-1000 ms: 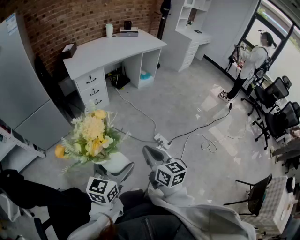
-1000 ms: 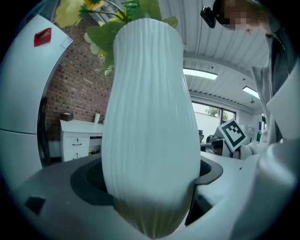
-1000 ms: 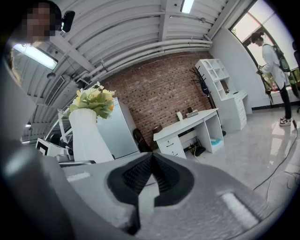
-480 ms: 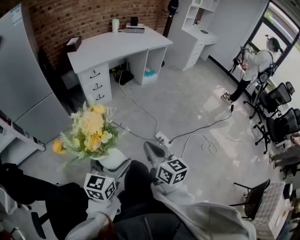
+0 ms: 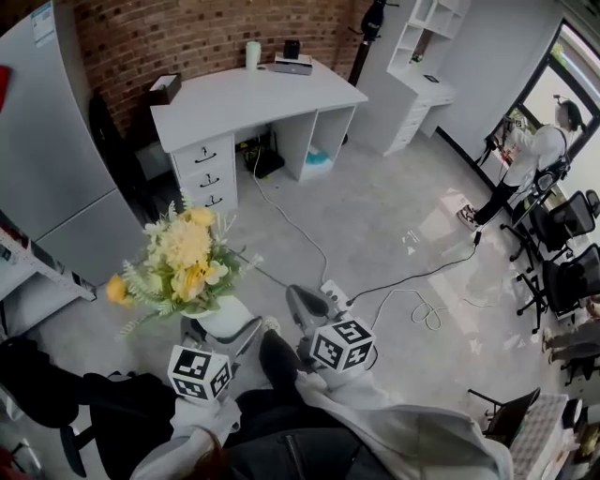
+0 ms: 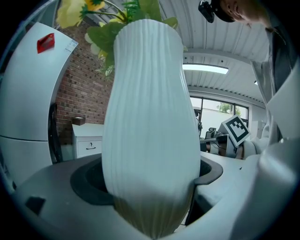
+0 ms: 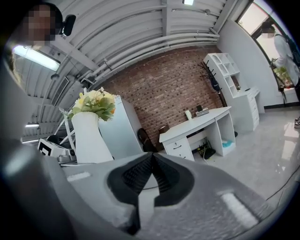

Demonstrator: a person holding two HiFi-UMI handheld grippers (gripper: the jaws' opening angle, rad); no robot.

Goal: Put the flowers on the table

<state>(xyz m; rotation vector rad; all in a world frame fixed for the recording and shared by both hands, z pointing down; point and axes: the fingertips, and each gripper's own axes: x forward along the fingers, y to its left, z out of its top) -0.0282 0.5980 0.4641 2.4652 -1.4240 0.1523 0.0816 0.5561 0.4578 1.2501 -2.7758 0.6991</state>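
A bunch of yellow and cream flowers [image 5: 183, 264] stands in a white ribbed vase [image 5: 225, 315], carried upright above the floor. My left gripper [image 5: 220, 336] is shut on the vase's lower body. In the left gripper view the vase [image 6: 150, 131] fills the middle between the jaws of that gripper [image 6: 150, 187], with flowers [image 6: 93, 14] at the top. My right gripper [image 5: 302, 307] hangs just right of the vase, shut and empty; its own view shows the right gripper [image 7: 151, 176] with pads touching. The white desk [image 5: 253, 94] stands ahead by the brick wall.
A grey cabinet [image 5: 47, 187] stands at the left. Cables and a power strip [image 5: 333, 291] lie on the floor between me and the desk. A cup [image 5: 252, 54] and small items sit on the desk's far edge. A person [image 5: 530, 159] and office chairs [image 5: 572, 225] are at the right.
The desk has shifted right and lower in the head view as the view turns toward it. The vase stays in the left gripper. The right gripper keeps its place beside it.
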